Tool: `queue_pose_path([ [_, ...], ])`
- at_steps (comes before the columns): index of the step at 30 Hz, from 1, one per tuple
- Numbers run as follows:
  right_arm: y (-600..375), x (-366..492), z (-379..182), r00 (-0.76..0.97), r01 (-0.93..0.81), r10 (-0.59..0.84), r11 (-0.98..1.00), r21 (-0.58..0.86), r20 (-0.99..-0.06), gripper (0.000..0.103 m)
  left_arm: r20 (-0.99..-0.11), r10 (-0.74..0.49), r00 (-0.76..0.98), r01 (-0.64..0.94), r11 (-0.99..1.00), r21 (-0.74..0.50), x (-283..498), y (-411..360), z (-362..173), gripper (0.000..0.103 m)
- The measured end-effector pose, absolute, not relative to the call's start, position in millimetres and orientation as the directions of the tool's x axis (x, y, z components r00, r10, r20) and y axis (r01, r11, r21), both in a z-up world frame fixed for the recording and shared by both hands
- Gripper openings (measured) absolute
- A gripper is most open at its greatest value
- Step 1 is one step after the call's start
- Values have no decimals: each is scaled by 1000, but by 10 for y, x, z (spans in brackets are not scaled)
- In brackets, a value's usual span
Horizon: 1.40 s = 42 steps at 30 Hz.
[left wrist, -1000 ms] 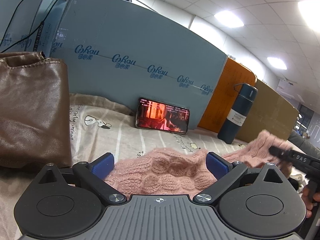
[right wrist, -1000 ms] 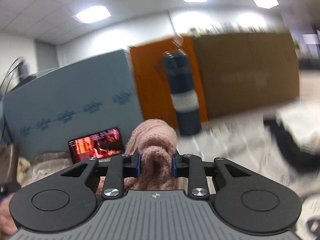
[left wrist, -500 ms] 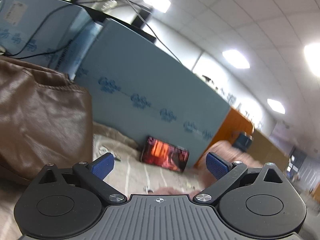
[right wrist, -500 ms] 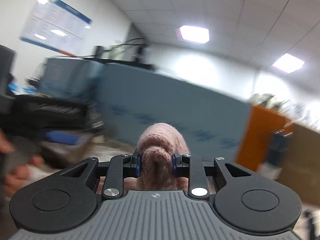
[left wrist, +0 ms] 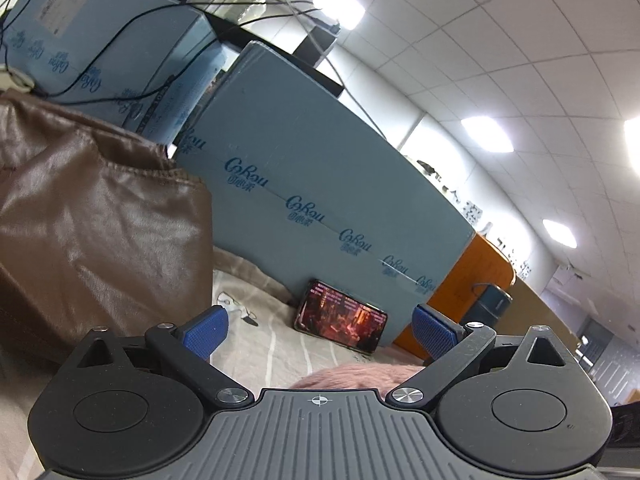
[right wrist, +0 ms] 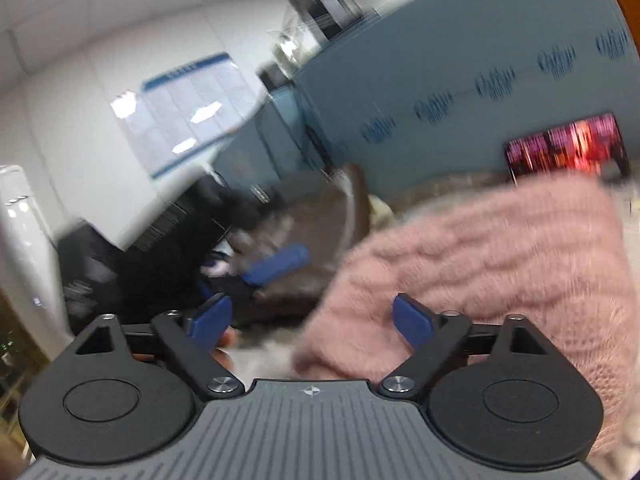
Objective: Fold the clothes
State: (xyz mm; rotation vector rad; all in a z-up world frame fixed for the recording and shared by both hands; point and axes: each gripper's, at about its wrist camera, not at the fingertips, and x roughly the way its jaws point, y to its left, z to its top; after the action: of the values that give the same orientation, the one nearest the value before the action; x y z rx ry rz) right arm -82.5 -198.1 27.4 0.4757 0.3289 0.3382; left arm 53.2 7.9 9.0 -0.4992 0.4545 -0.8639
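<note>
A pink knitted sweater lies bunched on the right of the blurred right wrist view; a small part of it shows low in the left wrist view. My right gripper is open with its right finger beside the sweater's edge, holding nothing. My left gripper is open and empty, tilted upward above the sweater. The left gripper's blue fingers show in the right wrist view, left of the sweater.
A brown leather bag stands at the left on the patterned cloth. A phone with a lit screen leans on a blue foam board. A dark flask stands by an orange board at the right.
My right gripper has opened and let go of the pink sweater, and has swung left. My left gripper has tilted upward, staying open.
</note>
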Motion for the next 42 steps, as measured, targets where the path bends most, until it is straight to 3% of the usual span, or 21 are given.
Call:
queue_pose_path([
  [6,-2434,-1288,454,955,-135,243,867,480,-171,96,-209,-906,367,634,408,-657,490,-19,-41,100],
  [11,-2851,-1458,250,970,-34,175,788,615,-170,96,-293,-890,350,677,456,-578,297,-159,-129,99],
  [13,-2913,-1466,158,970,-28,176,770,638,-169,96,-318,-872,371,691,488,-533,242,-221,-159,85],
  [15,-2939,-1455,74,969,-31,182,758,651,-165,96,-333,-849,410,713,526,-463,191,-275,-159,24],
  [18,-2936,-1467,24,968,-58,205,748,661,-146,96,-279,-848,451,730,530,-432,199,-206,-105,21],
  [21,-2950,-1471,9,965,-89,231,735,672,-124,96,-247,-812,529,673,579,-461,298,7,-54,21],
  [24,-2939,-1418,-23,955,-118,272,719,685,-121,96,-321,-771,551,595,632,-497,413,81,-151,23],
  [27,-2931,-1350,-46,938,-145,322,696,703,-126,96,-366,-783,503,616,622,-484,399,-37,-205,27],
  [36,-3014,-1026,-33,916,-45,312,707,706,-254,97,-396,-725,563,578,688,-438,430,-42,-236,37],
  [38,-3067,-980,-137,914,-2,287,709,706,-286,97,-413,-706,575,579,708,-404,403,-68,-245,50],
  [41,-3113,-940,-375,901,70,263,698,713,-346,95,-430,-661,615,543,751,-377,400,-66,-245,82],
  [42,-3093,-961,-364,906,64,250,717,694,-342,95,-434,-646,628,520,763,-384,404,-43,-237,88],
])
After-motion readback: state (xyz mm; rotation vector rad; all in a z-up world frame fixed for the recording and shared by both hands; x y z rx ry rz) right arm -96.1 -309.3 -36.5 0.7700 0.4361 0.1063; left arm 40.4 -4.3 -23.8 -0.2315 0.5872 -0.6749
